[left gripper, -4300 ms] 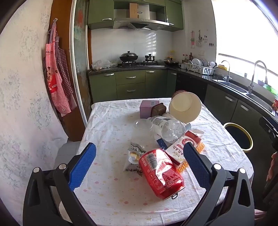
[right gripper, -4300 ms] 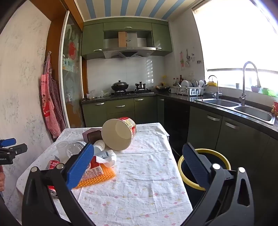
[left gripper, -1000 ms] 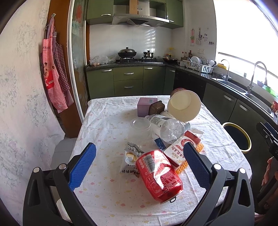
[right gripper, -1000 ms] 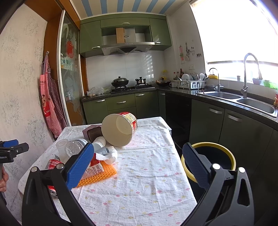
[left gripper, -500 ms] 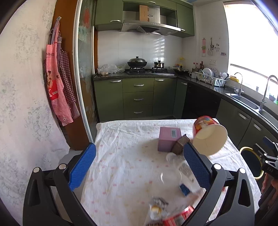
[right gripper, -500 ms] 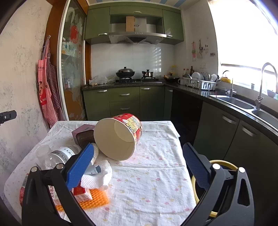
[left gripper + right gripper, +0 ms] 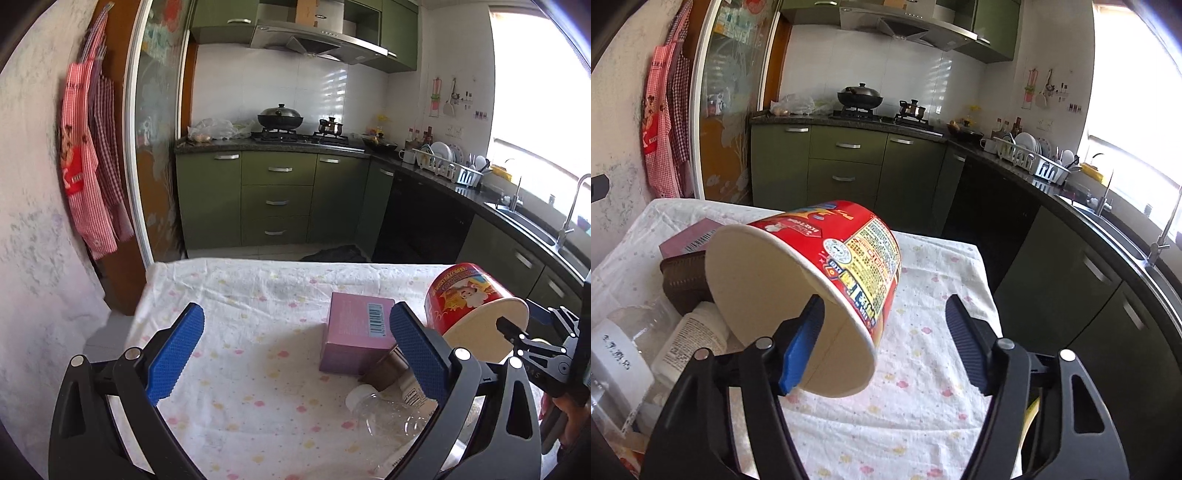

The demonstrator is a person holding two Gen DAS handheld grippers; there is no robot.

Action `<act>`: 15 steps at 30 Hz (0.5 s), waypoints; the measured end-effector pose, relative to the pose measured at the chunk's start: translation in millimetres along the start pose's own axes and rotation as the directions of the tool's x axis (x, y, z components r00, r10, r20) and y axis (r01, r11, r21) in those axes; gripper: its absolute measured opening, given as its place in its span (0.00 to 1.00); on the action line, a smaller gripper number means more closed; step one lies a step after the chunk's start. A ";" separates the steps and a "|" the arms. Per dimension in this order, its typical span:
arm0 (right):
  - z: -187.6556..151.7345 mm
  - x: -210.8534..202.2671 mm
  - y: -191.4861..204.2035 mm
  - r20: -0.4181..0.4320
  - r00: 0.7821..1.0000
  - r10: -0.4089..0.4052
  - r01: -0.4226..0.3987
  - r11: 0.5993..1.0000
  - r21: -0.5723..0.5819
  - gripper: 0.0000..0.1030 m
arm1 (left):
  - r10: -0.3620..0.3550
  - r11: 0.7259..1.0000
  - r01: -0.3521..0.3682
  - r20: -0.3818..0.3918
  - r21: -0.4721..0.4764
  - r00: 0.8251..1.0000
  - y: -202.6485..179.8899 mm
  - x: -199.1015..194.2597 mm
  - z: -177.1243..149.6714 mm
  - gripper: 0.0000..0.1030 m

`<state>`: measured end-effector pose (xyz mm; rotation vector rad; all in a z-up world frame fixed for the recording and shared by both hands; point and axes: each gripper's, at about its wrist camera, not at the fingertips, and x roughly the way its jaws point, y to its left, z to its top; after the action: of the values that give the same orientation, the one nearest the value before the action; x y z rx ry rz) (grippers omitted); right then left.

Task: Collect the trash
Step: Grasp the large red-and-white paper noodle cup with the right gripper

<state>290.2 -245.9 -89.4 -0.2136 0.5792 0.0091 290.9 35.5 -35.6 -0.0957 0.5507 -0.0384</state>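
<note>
A red paper noodle cup (image 7: 820, 280) lies on its side on the table, mouth toward me; it also shows in the left wrist view (image 7: 469, 302). My right gripper (image 7: 882, 343) is open, its left finger inside the cup's mouth and its right finger outside the wall. A pink box (image 7: 356, 332), a brown ridged cup (image 7: 685, 280) and a clear plastic bottle (image 7: 391, 410) lie beside the cup. My left gripper (image 7: 291, 350) is open and empty above the table, left of the pink box.
The table has a white flowered cloth (image 7: 923, 387). Part of a yellow bin rim (image 7: 1032, 410) shows at the table's right. Green cabinets (image 7: 277, 199) and a counter with a sink (image 7: 1126, 236) stand behind and right. Aprons (image 7: 88, 192) hang on the left wall.
Both grippers have moved forward over the table. The right gripper has come up to the noodle cup and now straddles its rim. The can and wrappers have left the left wrist view.
</note>
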 end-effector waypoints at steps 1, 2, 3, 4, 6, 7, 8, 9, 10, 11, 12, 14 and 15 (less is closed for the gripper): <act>0.3 3.0 -0.6 0.007 1.000 -0.006 0.006 1.000 -0.007 0.54 | -0.006 1.000 0.006 -0.016 -0.002 1.000 1.0 5.4 -4.2 0.96; 1.6 6.8 -2.2 0.012 1.000 -0.005 0.005 1.000 -0.008 0.51 | -0.012 1.000 0.012 -0.030 0.001 0.999 1.9 9.8 -7.9 0.96; 3.5 9.6 -4.6 0.016 1.000 0.002 -0.002 1.000 -0.004 0.49 | -0.009 1.000 0.009 -0.040 0.003 0.999 3.4 14.1 -10.3 0.96; 5.2 10.1 -6.3 0.020 1.000 0.005 -0.005 1.000 -0.005 0.47 | 0.004 1.000 -0.004 -0.041 0.000 0.999 5.7 17.2 -11.5 0.96; 11.0 12.1 -9.4 0.021 1.000 0.017 -0.016 1.000 -0.021 0.42 | 0.009 1.000 -0.009 -0.045 -0.004 0.999 9.4 20.5 -15.5 0.96; 14.6 12.0 -10.1 0.016 1.000 0.027 -0.026 0.999 -0.032 0.37 | 0.010 1.000 -0.011 -0.049 -0.008 0.999 11.5 22.7 -16.2 0.96; 19.8 12.5 -9.8 0.006 0.999 0.037 -0.036 0.998 -0.049 0.31 | 0.013 1.000 -0.014 -0.049 -0.013 0.999 14.6 22.3 -17.5 0.96; 25.0 13.1 -9.5 -0.009 0.999 0.050 -0.050 0.997 -0.065 0.28 | 0.015 1.000 -0.016 -0.051 -0.019 0.999 16.8 23.3 -17.9 0.96; 29.6 13.5 -9.2 -0.025 0.998 0.065 -0.066 0.995 -0.073 0.20 | 0.011 1.000 -0.012 -0.055 -0.023 0.998 19.0 23.6 -18.2 0.96; 35.8 15.6 -9.9 -0.054 0.995 0.080 -0.084 0.994 -0.076 0.15 | 0.007 1.000 -0.008 -0.057 -0.029 0.998 20.8 23.6 -18.3 0.96; 42.7 18.7 -12.2 -0.086 0.991 0.099 -0.105 0.992 -0.069 0.15 | 0.003 0.999 -0.005 -0.056 -0.035 0.998 22.3 22.0 -19.0 0.96; 53.5 25.0 -15.3 -0.150 0.978 0.142 -0.150 0.988 -0.044 0.10 | -0.007 0.999 0.004 -0.055 -0.039 0.998 21.8 21.2 -19.2 0.96; 57.4 27.6 -16.2 -0.178 0.970 0.167 -0.174 0.985 -0.023 0.08 | -0.010 0.999 0.008 -0.055 -0.035 0.998 20.9 20.6 -19.6 0.96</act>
<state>345.6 -251.5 -54.4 -0.2028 0.7727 0.1694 298.4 53.5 -65.1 -0.1316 0.6059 -0.0398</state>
